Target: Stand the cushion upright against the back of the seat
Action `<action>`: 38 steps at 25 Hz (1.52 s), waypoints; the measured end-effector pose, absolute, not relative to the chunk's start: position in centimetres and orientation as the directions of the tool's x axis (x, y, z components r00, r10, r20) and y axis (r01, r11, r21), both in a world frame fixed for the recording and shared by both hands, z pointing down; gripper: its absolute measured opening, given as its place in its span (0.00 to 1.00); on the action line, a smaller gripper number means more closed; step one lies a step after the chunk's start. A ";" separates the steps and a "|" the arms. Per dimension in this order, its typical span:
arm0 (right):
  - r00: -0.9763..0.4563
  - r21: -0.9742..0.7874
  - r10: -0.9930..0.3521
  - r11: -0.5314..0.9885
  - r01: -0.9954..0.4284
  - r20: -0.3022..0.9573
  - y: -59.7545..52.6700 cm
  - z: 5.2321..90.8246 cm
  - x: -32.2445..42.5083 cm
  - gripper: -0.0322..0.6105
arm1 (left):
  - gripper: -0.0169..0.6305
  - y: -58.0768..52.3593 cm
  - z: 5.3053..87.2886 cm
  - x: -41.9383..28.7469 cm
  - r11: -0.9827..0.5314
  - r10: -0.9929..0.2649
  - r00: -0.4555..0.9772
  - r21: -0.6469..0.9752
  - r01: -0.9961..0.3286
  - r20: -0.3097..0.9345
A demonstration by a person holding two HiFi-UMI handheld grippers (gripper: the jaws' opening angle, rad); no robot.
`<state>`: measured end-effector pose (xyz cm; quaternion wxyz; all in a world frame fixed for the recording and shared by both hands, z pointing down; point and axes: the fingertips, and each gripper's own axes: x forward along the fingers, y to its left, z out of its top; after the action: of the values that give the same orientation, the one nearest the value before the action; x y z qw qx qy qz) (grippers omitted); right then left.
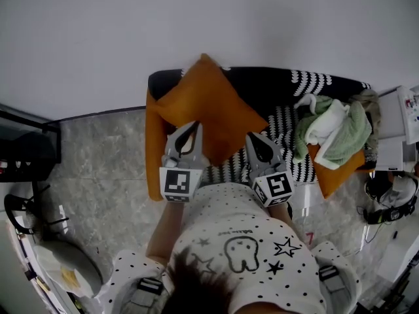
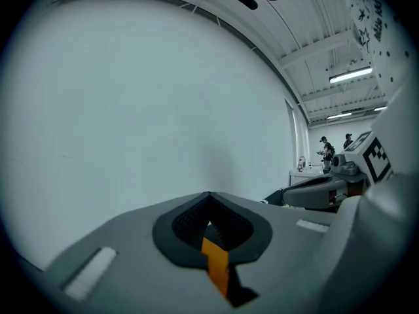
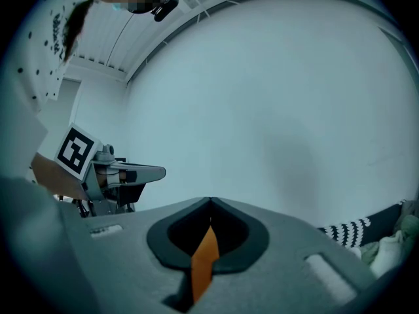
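Observation:
The orange cushion (image 1: 209, 103) stands on a corner like a diamond, and its top corner reaches above the back (image 1: 262, 78) of the black seat. My left gripper (image 1: 192, 128) sits over the cushion's lower left edge and my right gripper (image 1: 257, 139) over its lower right edge. In the left gripper view the jaws (image 2: 209, 222) are closed, with a strip of orange cushion fabric (image 2: 216, 263) between them. The right gripper view shows the same, closed jaws (image 3: 209, 224) pinching an orange strip (image 3: 204, 260). Both gripper views look at the bare white wall, and the rest of the cushion is hidden below the jaws.
A black-and-white striped cover (image 1: 288, 120) lies on the seat. At the seat's right end, a green towel (image 1: 350, 136) with a white cloth lies on a second orange cushion (image 1: 340, 175). Orange fabric (image 1: 152, 149) hangs over the left end. A black shelf (image 1: 26, 149) stands at left, headphones (image 1: 389, 201) at right.

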<state>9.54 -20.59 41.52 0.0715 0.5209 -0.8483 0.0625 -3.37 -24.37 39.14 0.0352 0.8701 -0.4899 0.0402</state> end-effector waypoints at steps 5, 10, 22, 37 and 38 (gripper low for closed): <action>-0.433 -0.038 -0.882 0.434 -0.900 0.185 -19.9 41.6 10.0 0.04 | 0.03 -22.2 38.7 -2.8 -0.527 -0.843 0.528 0.039 -0.849 0.102; -0.424 -0.035 -0.886 0.425 -0.904 0.189 -19.3 41.4 10.6 0.04 | 0.03 -20.6 38.5 -1.7 -0.550 -0.829 0.552 0.055 -0.834 0.088; -0.498 0.006 -0.838 0.512 -0.859 0.224 -18.2 41.3 7.8 0.04 | 0.03 -18.3 38.1 -0.7 -0.587 -0.793 0.597 0.109 -0.802 0.120; -0.569 0.031 -0.777 0.597 -0.801 0.269 -17.7 42.2 5.1 0.05 | 0.03 -17.7 38.9 0.3 -0.627 -0.761 0.637 0.113 -0.771 0.126; -0.570 0.029 -0.777 0.598 -0.801 0.268 -17.7 42.2 5.1 0.05 | 0.03 -17.7 39.0 0.3 -0.629 -0.759 0.638 0.110 -0.770 0.127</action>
<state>5.12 -17.68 42.22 0.1274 0.4459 -0.8847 0.0481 0.29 -17.68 38.98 0.0771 0.9018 -0.4239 0.0340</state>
